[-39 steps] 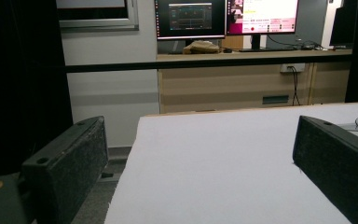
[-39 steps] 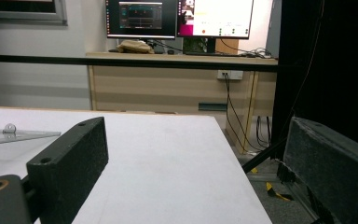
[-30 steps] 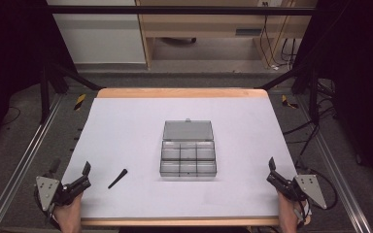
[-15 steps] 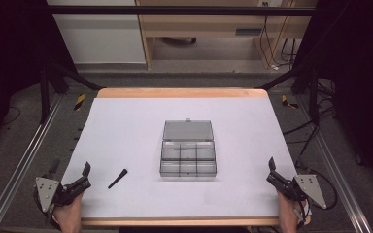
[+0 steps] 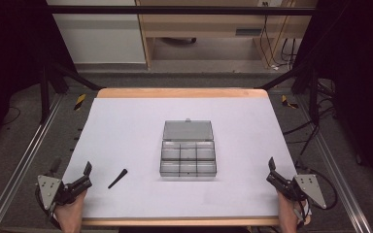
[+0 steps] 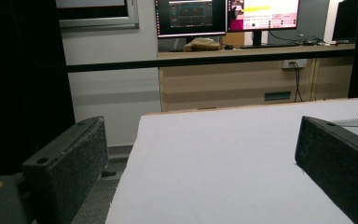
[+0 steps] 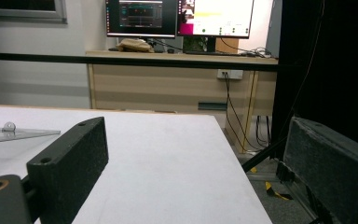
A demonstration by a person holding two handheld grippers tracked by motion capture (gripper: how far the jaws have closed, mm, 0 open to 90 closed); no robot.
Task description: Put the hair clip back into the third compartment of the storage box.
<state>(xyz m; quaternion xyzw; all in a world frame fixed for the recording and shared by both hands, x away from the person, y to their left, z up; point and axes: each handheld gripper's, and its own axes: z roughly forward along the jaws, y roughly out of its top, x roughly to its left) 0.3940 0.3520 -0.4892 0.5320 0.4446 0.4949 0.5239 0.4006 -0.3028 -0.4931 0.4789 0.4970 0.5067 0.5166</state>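
A clear plastic compartment box (image 5: 188, 155) lies open at the middle of the white table (image 5: 126, 121), its lid folded back toward the far side. A small black stick-like piece (image 5: 117, 178) lies on the table left of the box. My left gripper (image 5: 80, 177) rests at the table's front left corner, open and holding nothing. At the front right corner my right gripper (image 5: 272, 172) is open too, with nothing between its fingers. In the left gripper view the gripper (image 6: 200, 154) frames bare table; the box lid's edge (image 7: 14, 133) shows at the left of the right gripper view.
A wooden desk (image 6: 242, 79) with monitors (image 7: 177, 17) stands beyond the table's far edge. A black bar (image 5: 175, 9) crosses above the far side. Metal rails (image 5: 24, 160) and cables (image 5: 311, 126) run along the floor on both sides.
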